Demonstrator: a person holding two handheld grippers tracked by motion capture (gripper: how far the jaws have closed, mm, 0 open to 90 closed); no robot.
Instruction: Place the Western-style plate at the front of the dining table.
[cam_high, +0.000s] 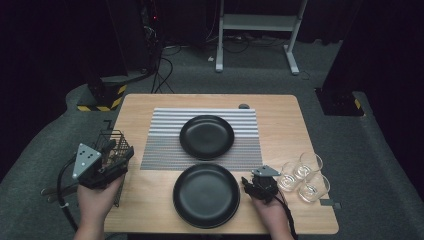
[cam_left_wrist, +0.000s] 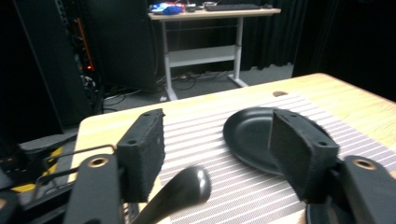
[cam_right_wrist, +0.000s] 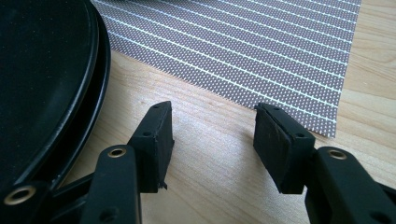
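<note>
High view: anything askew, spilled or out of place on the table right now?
Nothing spilled or damaged. The one oddity: the near black plate sits on bare wood, off the striped placemat, while the far plate lies on it. The wire cutlery basket hangs at the table's left edge, and three glasses cluster at the right edge, upright.

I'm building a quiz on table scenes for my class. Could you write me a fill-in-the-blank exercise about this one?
1. The far black plate lies on a striped ____.
2. The near black plate lies on the bare wooden ____.
3. The number of clear glasses at the table's right edge is ____.
4. The left gripper is over a black wire ____.

Missing words: mat; table; three; basket
</note>
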